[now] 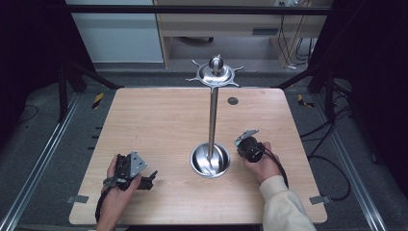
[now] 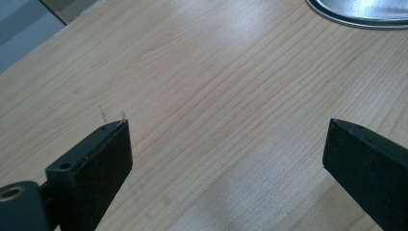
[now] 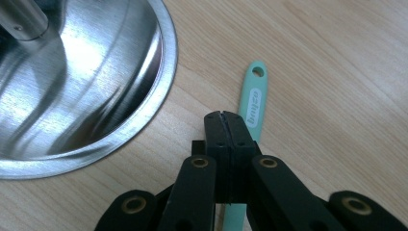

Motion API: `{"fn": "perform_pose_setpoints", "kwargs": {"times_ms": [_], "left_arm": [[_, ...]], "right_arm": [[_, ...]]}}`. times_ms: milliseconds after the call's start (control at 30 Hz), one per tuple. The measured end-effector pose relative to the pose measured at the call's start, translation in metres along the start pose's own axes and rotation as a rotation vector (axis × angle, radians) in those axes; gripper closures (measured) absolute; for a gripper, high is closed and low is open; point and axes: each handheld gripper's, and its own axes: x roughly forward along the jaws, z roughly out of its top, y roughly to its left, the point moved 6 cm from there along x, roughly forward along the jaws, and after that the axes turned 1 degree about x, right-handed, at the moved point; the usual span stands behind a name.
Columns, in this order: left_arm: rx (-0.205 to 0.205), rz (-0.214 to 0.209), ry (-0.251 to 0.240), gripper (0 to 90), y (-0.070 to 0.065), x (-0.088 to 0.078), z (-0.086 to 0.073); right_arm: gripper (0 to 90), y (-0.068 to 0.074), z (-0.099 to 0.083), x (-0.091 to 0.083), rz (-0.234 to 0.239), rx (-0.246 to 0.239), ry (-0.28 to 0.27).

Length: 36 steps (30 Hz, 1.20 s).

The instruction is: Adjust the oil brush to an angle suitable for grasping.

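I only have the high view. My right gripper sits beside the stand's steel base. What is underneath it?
Observer: A mint-green handle lies flat on the table and runs under the right gripper.
Operator: Are its jaws open?
Observer: No, they are closed together over the handle. I cannot tell whether they pinch it.
Operator: And the left gripper?
Observer: The left gripper has its jaws wide apart over the table, with nothing between them.
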Motion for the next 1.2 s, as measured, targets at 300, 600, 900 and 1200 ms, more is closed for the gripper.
{"fn": "perform_pose_setpoints", "kwargs": {"times_ms": [300, 600, 900, 1200], "left_arm": [[0.000, 0.000, 0.000, 2.9, 0.000, 0.000, 0.000], [0.002, 0.001, 0.001, 2.9, 0.000, 0.000, 0.000], [0.004, 0.001, 0.005, 2.9, -0.001, -0.001, -0.001], [-0.018, 0.013, -0.001, 2.9, 0.002, -0.005, -0.003]], "right_arm": [[90.0, -0.003, -0.003, 0.002, -0.015, 0.017, 0.030], [90.0, -0.011, -0.005, 0.001, -0.085, 0.051, 0.057], [81.5, -0.014, -0.001, -0.021, -0.023, 0.161, 0.004], [62.5, -0.018, -0.014, -0.038, 0.007, 0.231, 0.120]]}}
